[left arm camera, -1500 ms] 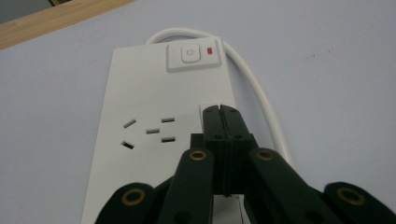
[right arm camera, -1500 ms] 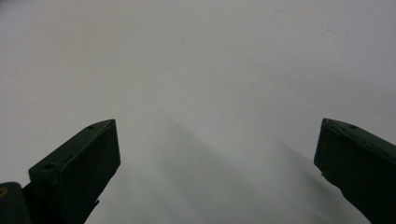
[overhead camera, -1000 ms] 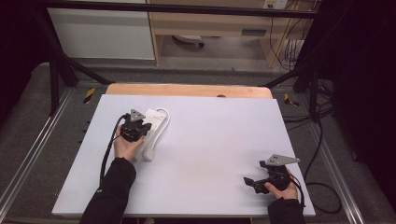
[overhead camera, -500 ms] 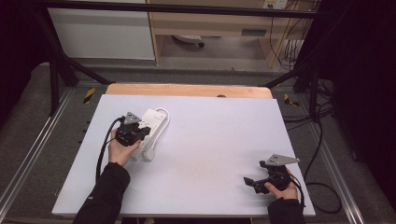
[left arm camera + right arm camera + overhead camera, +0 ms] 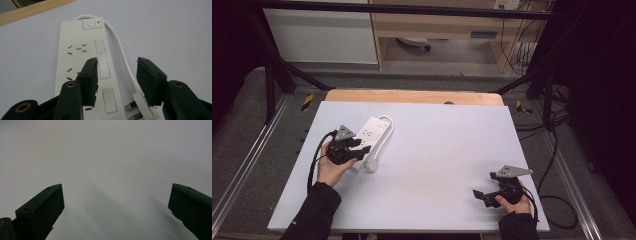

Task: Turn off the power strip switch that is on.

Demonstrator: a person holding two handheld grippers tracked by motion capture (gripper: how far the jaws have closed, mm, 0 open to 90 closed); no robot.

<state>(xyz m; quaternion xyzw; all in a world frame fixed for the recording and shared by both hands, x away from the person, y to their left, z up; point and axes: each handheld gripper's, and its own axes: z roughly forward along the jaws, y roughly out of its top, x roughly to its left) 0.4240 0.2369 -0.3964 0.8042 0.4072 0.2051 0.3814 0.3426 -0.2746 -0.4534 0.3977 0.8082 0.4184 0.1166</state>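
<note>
A white surface (image 5: pixel 427 165) with a wooden far edge sits amid dark frames, with cabinets beyond. The power strip (image 5: pixel 371 134) lies far left; the left claw (image 5: pixel 357 148), just opening, hovers over it gripping nothing. Its own view shows the switch (image 5: pixel 91 24) and plug (image 5: pixel 140 105), while the right claw (image 5: pixel 480 195) gapes near right.

The high view looks forward and down from above the person's side, taking in the whole tabletop (image 5: pixel 437 150) from a distance. The left gripper view sits low and close, looking along its tongs (image 5: pixel 117 75) over the power strip (image 5: pixel 85 65), which the high view shares (image 5: pixel 371 131). The right gripper view looks along its tongs (image 5: pixel 116 202) close over bare tabletop (image 5: pixel 112 152).
</note>
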